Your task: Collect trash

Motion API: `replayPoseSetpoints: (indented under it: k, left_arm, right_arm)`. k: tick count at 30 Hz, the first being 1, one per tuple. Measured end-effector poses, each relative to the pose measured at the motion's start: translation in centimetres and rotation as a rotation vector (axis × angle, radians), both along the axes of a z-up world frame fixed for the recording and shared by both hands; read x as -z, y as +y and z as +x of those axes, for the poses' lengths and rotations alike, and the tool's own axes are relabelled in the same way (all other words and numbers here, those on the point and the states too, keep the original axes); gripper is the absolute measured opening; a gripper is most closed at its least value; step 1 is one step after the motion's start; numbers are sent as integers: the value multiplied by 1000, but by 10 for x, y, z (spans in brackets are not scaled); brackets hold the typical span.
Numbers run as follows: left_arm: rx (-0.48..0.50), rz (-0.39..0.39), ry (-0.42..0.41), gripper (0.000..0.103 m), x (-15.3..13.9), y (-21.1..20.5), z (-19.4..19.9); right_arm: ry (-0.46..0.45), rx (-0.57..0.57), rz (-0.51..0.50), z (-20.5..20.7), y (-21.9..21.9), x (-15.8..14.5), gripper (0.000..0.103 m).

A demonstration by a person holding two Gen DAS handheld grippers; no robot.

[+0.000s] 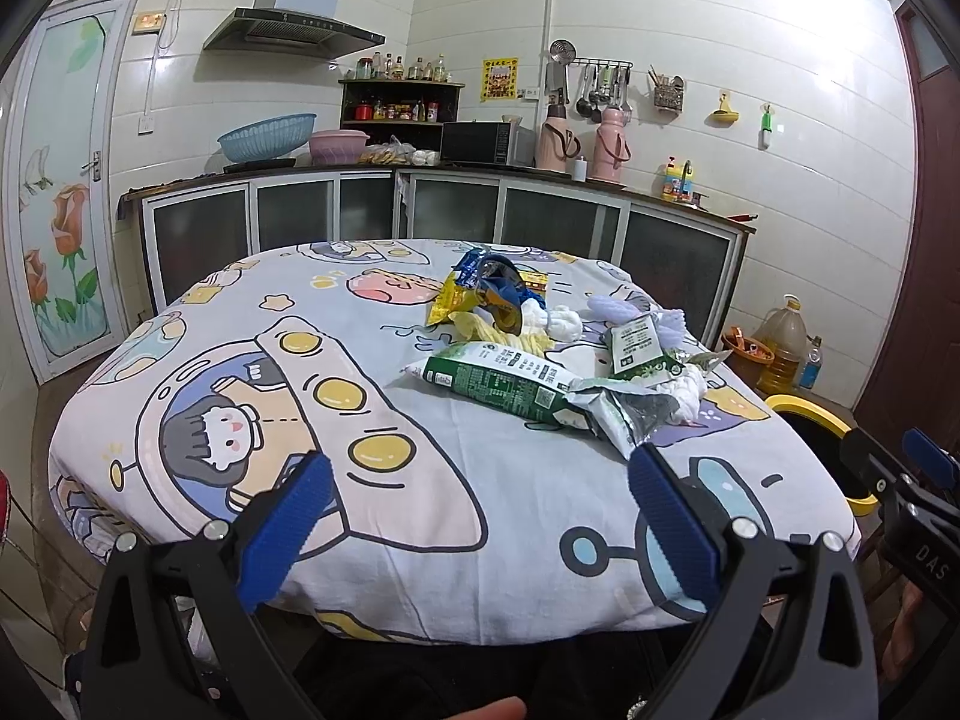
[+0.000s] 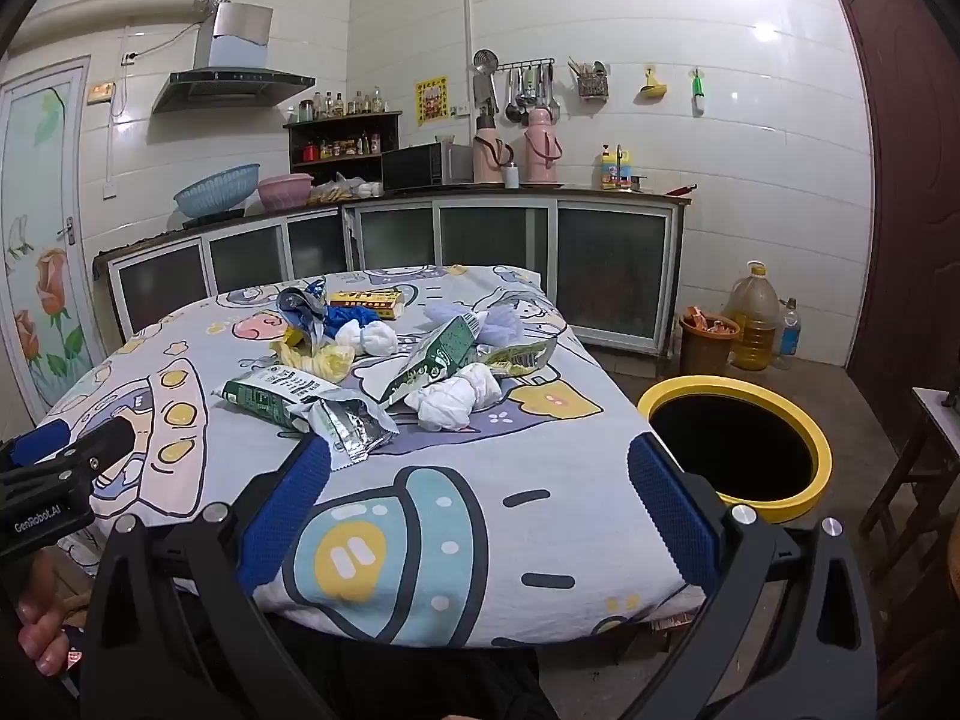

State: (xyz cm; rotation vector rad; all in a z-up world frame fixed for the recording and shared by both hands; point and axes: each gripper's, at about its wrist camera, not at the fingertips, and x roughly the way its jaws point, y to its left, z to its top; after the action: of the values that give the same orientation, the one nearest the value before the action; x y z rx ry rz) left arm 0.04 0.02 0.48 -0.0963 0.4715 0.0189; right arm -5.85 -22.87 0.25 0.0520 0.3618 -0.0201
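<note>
Left wrist view: left tool (image 1: 477, 495) jaws wide apart, empty, over near table (image 1: 420, 480) edge. Trash pile (image 1: 540, 348) mid-table, toward far right: green wrapper (image 1: 498, 384), white tissue wads, yellow pkts. Right tool (image 2: 477, 480) also wide apart, empty. Bin (image 2: 822, 456) w/ yellow rim on floor just right of table.

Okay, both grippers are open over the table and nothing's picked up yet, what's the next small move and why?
Probably ease the right gripper forward to the torn green wrapper and close on it. Both it and the left gripper are open and empty, that wrapper lies nearest on the tablecloth, and the yellow-rimmed bin stands on the floor to the right of the table.
</note>
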Motion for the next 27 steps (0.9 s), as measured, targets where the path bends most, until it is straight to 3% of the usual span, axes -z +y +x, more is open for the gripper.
replayPoseSetpoints:
  k: [27]
  left_arm:
    - [4,6,-3,95,0,-1,-1]
  right_arm:
    - [3,0,1,0,0,2,96]
